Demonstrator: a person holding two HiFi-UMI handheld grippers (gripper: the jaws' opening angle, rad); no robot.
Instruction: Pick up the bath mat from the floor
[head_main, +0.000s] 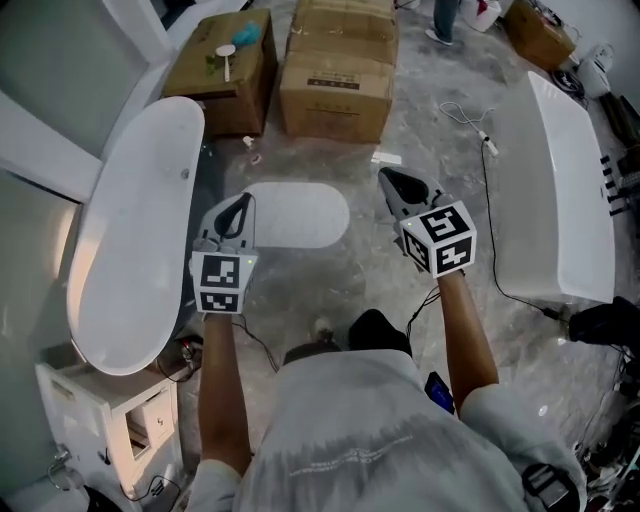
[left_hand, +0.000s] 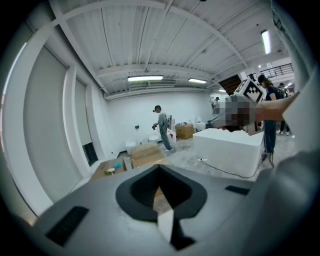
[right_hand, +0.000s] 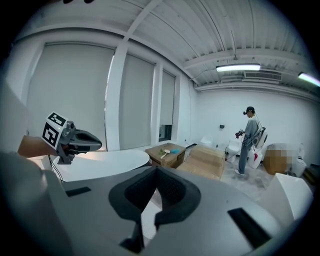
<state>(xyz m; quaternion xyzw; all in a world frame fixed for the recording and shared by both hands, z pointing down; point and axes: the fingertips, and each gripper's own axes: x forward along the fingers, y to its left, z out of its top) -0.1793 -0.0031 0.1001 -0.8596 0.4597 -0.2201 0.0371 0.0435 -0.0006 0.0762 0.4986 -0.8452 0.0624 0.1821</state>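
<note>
The mat (head_main: 300, 213) lies flat on the floor (head_main: 330, 285) beside the tub (head_main: 140, 200), not yet gripped. The left hand-held gripper (head_main: 241, 203) hangs over its near end and the right hand-held gripper (head_main: 393, 181) just past its far end. Both are clenched on nothing, probably placed to take opposite edges once opened.

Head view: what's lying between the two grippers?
In the head view, the white bath mat lies flat on the grey floor, between the left gripper and the right gripper.
</note>
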